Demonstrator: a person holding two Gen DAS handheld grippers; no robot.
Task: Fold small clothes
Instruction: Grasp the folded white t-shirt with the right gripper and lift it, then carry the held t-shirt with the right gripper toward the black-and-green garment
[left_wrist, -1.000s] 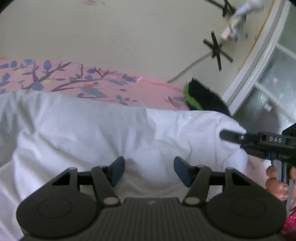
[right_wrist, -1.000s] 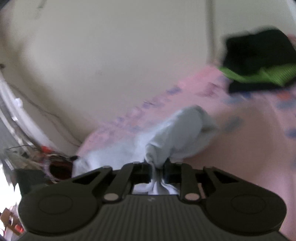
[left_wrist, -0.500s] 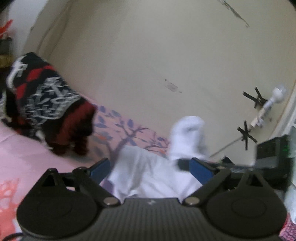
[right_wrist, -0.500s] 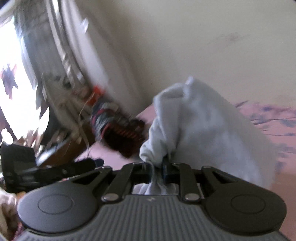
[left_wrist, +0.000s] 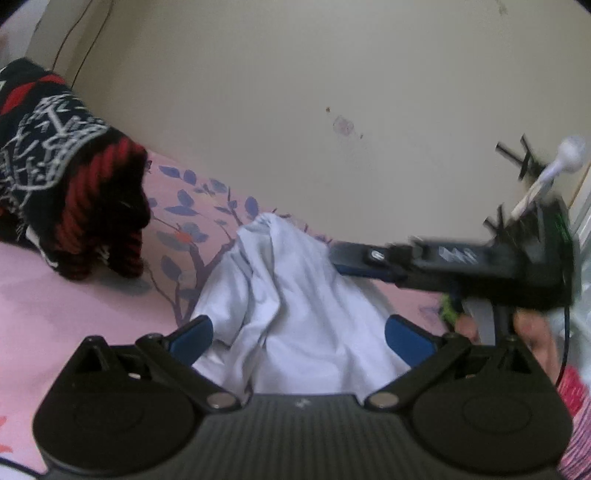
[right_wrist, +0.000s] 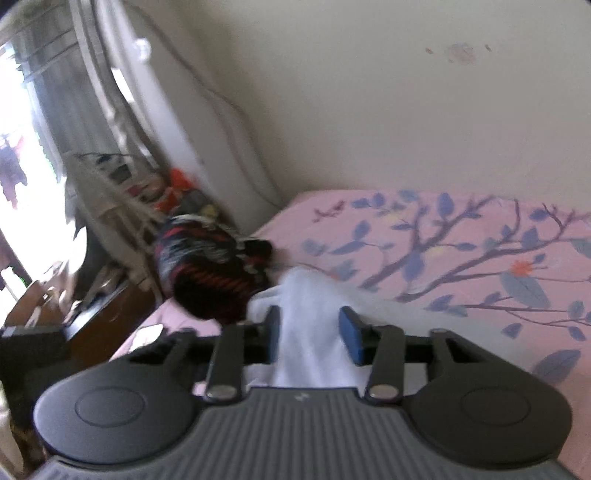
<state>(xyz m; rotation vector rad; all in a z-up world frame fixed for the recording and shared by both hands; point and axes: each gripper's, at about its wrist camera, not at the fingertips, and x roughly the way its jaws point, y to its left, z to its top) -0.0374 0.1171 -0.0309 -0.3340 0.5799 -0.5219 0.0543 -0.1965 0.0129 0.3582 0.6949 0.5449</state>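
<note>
A white garment (left_wrist: 284, 295) lies bunched in a ridge on the pink flowered bedsheet (left_wrist: 74, 310). My left gripper (left_wrist: 299, 332) is open, its blue pads wide apart on either side of the cloth near its front edge. My right gripper (right_wrist: 312, 332) is open, with white cloth (right_wrist: 306, 325) lying loose between its blue pads. In the left wrist view the right gripper (left_wrist: 354, 258) reaches in from the right beside the garment's raised fold.
A black, red and white knitted garment (left_wrist: 55, 177) sits in a heap on the bed's left side, also in the right wrist view (right_wrist: 210, 269). The cream wall (left_wrist: 332, 92) runs close behind the bed. Cluttered furniture and a bright window (right_wrist: 29, 166) stand beyond the bed's end.
My right gripper has opened and let go of the white garment, which has dropped onto the bed. My left gripper has spread wider and swung left.
</note>
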